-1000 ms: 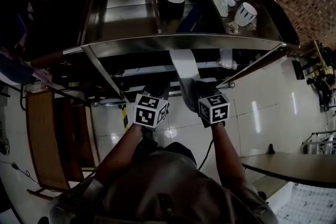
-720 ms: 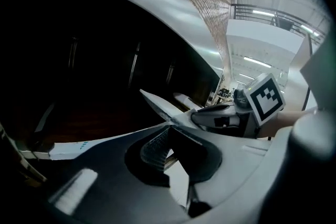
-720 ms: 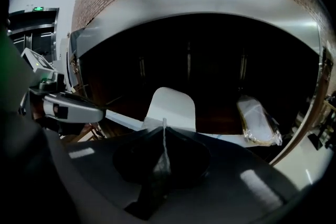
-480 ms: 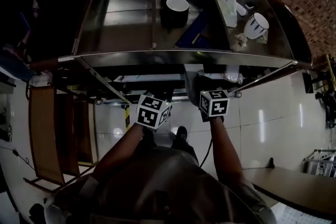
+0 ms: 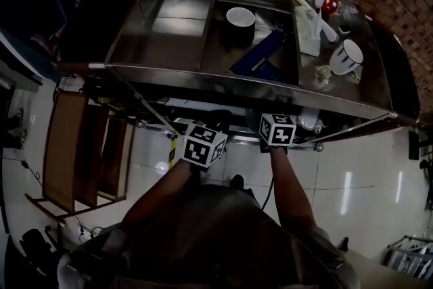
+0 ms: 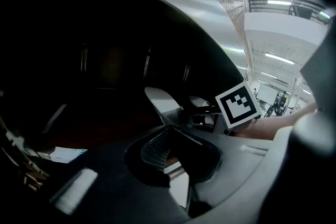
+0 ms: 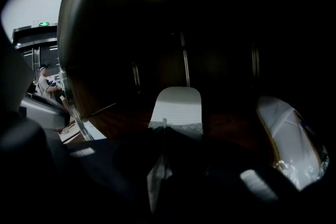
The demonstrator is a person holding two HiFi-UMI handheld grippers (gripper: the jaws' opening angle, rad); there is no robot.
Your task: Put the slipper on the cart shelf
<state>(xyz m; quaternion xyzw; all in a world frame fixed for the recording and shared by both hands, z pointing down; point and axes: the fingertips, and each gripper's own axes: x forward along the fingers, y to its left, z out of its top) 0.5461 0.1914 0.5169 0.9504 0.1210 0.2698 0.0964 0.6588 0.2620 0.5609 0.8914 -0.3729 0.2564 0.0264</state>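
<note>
— Where is the slipper held?
— It is pinched at its near end by the right gripper, so that it can be slid far in over the cart shelf.
— And the left gripper?
— It is clenched on nothing and held aside at the left.

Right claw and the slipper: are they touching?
Touching. The right gripper view shows the right claw shut on the near end of the slipper.

slipper: near end behind right gripper | head view: hidden under cart top
</note>
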